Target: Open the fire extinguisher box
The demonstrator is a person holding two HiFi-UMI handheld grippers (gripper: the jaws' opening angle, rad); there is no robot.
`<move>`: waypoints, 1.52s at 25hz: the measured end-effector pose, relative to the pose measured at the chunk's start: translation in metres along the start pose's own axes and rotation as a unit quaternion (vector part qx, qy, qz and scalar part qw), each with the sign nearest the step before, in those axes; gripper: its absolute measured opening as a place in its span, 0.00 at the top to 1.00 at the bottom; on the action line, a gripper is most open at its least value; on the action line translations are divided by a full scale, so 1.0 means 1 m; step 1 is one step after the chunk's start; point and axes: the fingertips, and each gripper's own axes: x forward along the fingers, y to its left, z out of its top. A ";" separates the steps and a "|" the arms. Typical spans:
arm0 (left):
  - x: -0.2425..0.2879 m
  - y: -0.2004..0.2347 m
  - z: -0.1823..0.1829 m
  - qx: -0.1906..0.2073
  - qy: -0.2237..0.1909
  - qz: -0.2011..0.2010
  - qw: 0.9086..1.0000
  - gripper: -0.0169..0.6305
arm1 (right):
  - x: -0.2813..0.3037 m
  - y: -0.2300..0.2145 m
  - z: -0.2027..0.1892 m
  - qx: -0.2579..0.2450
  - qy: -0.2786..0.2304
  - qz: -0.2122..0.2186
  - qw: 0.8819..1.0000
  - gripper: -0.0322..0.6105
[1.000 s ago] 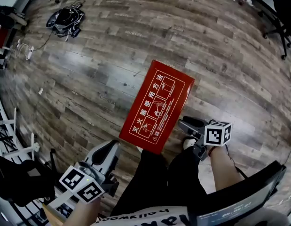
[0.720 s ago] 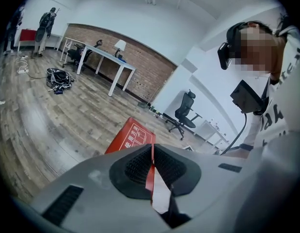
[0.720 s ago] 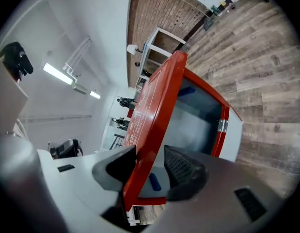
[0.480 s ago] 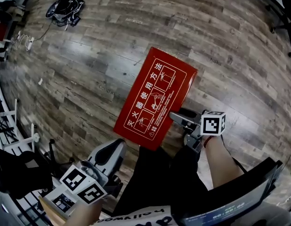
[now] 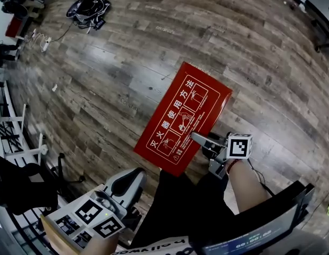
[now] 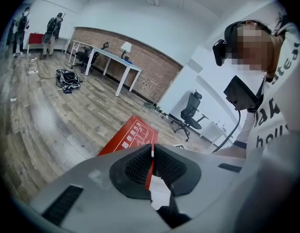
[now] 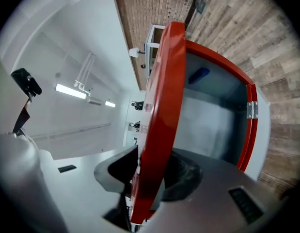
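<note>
The fire extinguisher box's red lid, printed with white instruction panels, lies tilted on the wood floor in front of the person's knees. My right gripper holds the lid's near right edge. In the right gripper view the lid runs edge-on between the jaws of that gripper, which have just been closing on it. The lid is lifted, and the box's grey inside and a hinge show behind it. My left gripper hangs at the lower left, away from the box. Its jaws are shut on nothing.
The person's black trouser legs are just below the box. A black bag with cables lies far back left. A white rack stands at the left edge. An office chair and desks stand by the brick wall.
My right gripper has moved left from beside the lid onto its near right edge and closed there. My left gripper has sunk a little toward the lower left.
</note>
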 end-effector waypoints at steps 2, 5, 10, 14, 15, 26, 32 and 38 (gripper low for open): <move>0.001 -0.005 -0.002 0.002 -0.001 -0.003 1.000 0.94 | -0.002 0.005 0.002 0.007 0.002 0.005 1.000 0.76; 0.002 -0.013 0.000 0.007 -0.008 -0.011 1.000 0.94 | -0.004 0.030 0.006 0.016 -0.014 0.044 0.999 0.80; -0.007 -0.024 0.019 0.007 -0.034 -0.021 0.999 0.94 | -0.002 0.074 0.016 0.021 -0.035 0.076 0.996 0.83; -0.022 -0.022 0.034 0.002 -0.057 -0.024 0.998 0.94 | 0.007 0.095 0.019 0.005 -0.012 0.059 0.998 0.83; -0.026 -0.021 0.037 0.000 -0.062 -0.024 0.998 0.94 | 0.009 0.098 0.019 0.003 -0.005 0.052 0.999 0.83; -0.074 0.016 0.064 -0.027 -0.103 -0.030 0.994 0.94 | 0.031 0.131 0.028 0.003 -0.019 0.008 1.000 0.83; -0.096 0.040 0.086 -0.024 -0.114 -0.047 0.992 0.94 | 0.049 0.146 0.034 0.013 -0.051 -0.023 0.998 0.81; -0.113 0.060 0.110 -0.020 -0.124 -0.068 0.990 0.94 | 0.058 0.152 0.040 0.039 -0.088 -0.064 0.993 0.80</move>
